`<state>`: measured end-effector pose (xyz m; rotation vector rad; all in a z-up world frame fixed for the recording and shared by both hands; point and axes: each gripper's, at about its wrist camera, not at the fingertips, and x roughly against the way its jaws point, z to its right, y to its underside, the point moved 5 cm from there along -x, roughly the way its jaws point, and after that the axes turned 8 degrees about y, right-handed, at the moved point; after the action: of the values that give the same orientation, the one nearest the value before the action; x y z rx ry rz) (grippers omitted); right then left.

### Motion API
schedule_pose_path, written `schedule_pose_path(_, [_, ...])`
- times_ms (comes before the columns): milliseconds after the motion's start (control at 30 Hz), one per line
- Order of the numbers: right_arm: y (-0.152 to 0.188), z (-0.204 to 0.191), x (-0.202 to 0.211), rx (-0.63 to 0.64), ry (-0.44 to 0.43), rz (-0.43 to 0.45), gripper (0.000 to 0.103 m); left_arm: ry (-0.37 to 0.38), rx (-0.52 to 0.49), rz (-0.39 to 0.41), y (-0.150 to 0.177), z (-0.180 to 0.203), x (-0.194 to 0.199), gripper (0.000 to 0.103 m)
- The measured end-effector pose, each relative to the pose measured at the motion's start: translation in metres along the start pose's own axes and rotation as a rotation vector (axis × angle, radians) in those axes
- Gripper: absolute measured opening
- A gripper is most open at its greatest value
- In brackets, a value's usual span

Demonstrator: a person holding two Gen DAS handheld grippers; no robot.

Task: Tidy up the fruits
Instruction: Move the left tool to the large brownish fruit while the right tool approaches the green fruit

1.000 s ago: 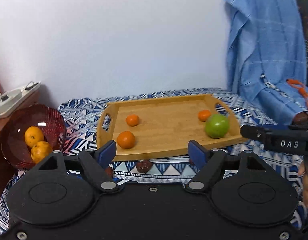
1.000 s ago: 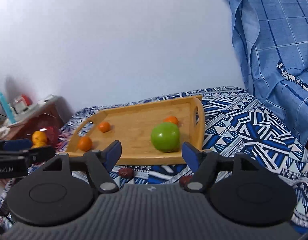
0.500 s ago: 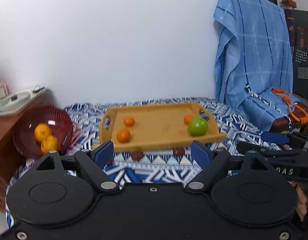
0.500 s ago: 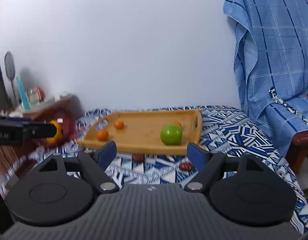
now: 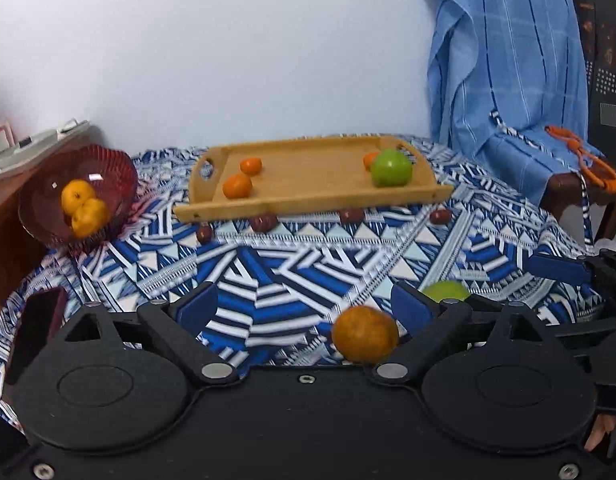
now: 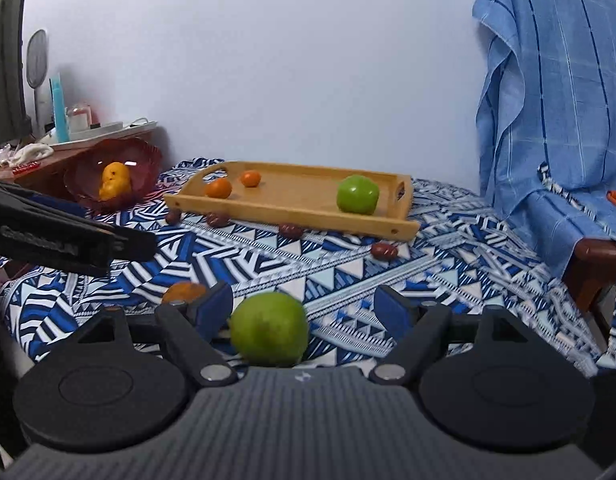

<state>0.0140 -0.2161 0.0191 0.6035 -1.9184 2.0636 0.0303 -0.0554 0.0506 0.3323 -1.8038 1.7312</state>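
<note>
Your jaws on the left gripper stand wide apart and grip nothing; the loose orange lies on the patterned cloth inside the gap, hard against the right-hand finger and well clear of the left-hand one, so in my judgement you should shift the tool rightward to centre the fruit before you close.

Farthest left on the desk, the red bowl leans tipped toward you with two oranges pooled at its lower side; it appears to serve as the collecting place for that kind. Next comes the wooden tray, lying flat, carrying two small oranges at its left end and a green apple at its right end with another small orange partly hidden behind it, which suggests the sorting is only partly done. Several dark red dates lie scattered on the cloth just in front of the tray's near edge, apart from one another and from the tray.

On the right gripper the jaws are likewise spread and hold nothing. The loose green fruit sits on the cloth between them, close beside the left-hand finger and well short of the right-hand one. I cannot tell whether it touches that finger. Shift leftward to centre it before closing, or it may roll out
</note>
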Motion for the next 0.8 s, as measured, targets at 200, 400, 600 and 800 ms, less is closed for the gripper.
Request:
schedule_pose_path(200, [0.01,-0.003,-0.005,0.0,-0.01,-0.019,0.086,0.014,0.008,-0.03,0.013,0.006,-0.013,0.093])
schedule_pose_path(400, [0.018,-0.011,-0.011,0.029,-0.035,-0.054,0.077,0.04,0.06,-0.096,0.026,0.008,-0.028,0.058])
schedule_pose_path(600, [0.022,-0.021,-0.016,0.065,-0.044,-0.067,0.077,0.054,0.057,-0.105,0.027,0.013,-0.036,0.058])
schedule_pose_path(800, [0.025,-0.027,-0.02,0.087,-0.047,-0.086,0.077,0.081,0.049,-0.109,0.025,0.021,-0.044,0.059])
